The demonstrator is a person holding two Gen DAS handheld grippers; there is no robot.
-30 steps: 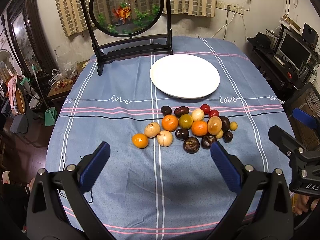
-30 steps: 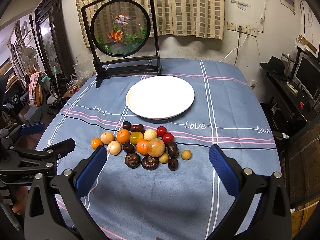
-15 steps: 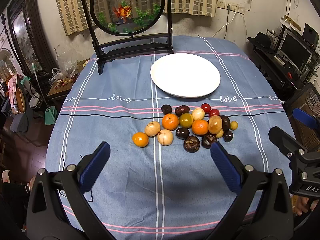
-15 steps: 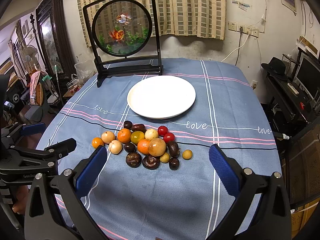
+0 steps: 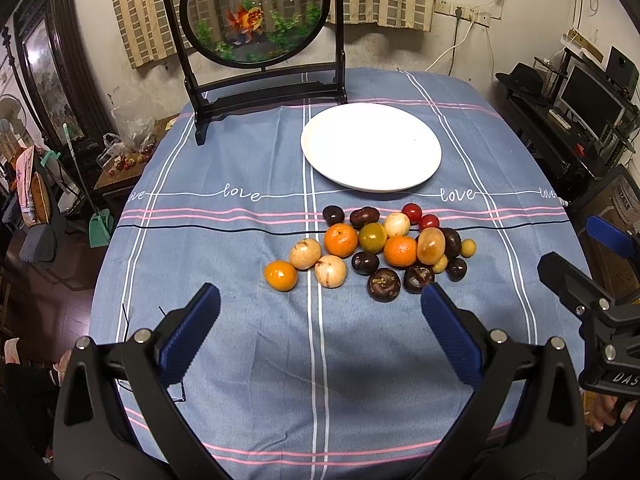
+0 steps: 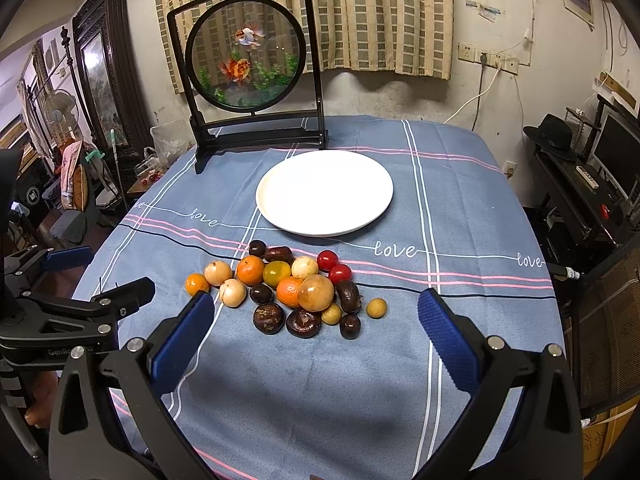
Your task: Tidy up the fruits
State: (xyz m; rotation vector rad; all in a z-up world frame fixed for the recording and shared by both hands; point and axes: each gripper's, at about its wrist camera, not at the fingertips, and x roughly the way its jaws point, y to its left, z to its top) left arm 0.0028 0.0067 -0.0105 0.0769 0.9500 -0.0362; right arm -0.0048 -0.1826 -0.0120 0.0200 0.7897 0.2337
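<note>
Left hand-held gripper and right hand-held gripper both hover above the near worktop, jaws spread wide, nothing held; fruits lie clustered mid-worktop, touching one another; judged small, light, round, prone to roll, the red tomatoes soft; take each across its widest girth, lightly; beyond, white plate bare; goldfish screen farthest

Tablecloth: matt woven cloth. Plate: smooth, glossy. Pads: ribbed blue rubber. Tomatoes: glossy skin.
</note>
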